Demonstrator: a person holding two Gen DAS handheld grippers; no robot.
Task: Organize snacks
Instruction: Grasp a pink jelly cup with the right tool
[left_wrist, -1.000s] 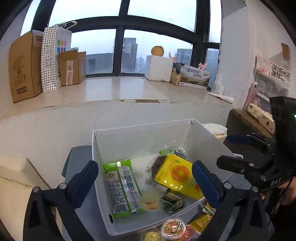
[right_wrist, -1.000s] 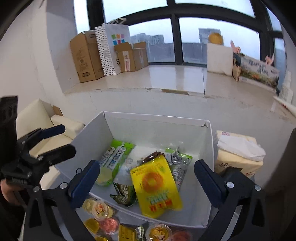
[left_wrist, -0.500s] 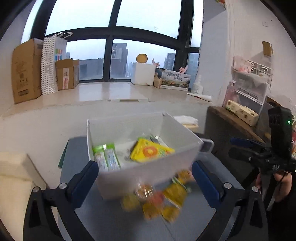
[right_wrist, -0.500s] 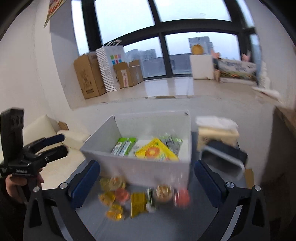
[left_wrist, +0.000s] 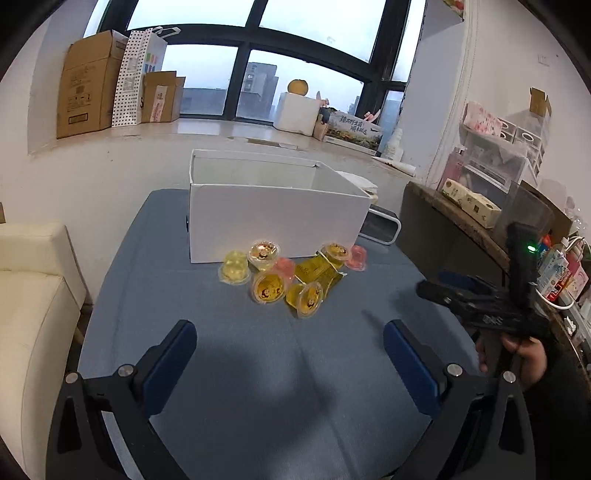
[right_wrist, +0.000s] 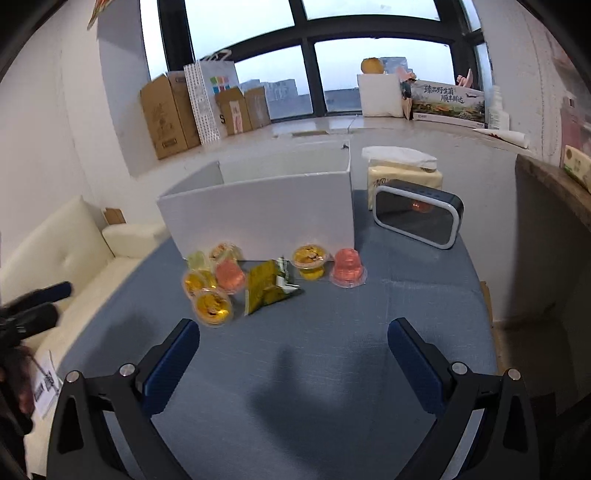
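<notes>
A white cardboard box (left_wrist: 275, 218) stands in the upper middle of both views, on a table (left_wrist: 258, 369) covered in blue-grey cloth. From this low angle only its outer wall and far inner walls show; what lies inside cannot be told.

The snacks sit in a loose cluster just in front of the box, at mid-frame: several jelly cups (left_wrist: 269, 287) in yellow, orange and pink, some on their sides, and a yellow-green snack packet (right_wrist: 267, 286) lying flat among them. One pink jelly cup (right_wrist: 348, 268) stands at the right end of the cluster, near the box's right corner.

Right of the box in the right wrist view are a dark clock with a white rim (right_wrist: 417, 213) and, behind it, a tissue pack (right_wrist: 402, 166). A cream sofa (left_wrist: 26, 314) fills the left edge of the left wrist view.

The left tongs (left_wrist: 290, 360) and the right tongs (right_wrist: 293, 360) are both spread wide and hold nothing, low in the frame over bare cloth, well short of the snacks.
</notes>
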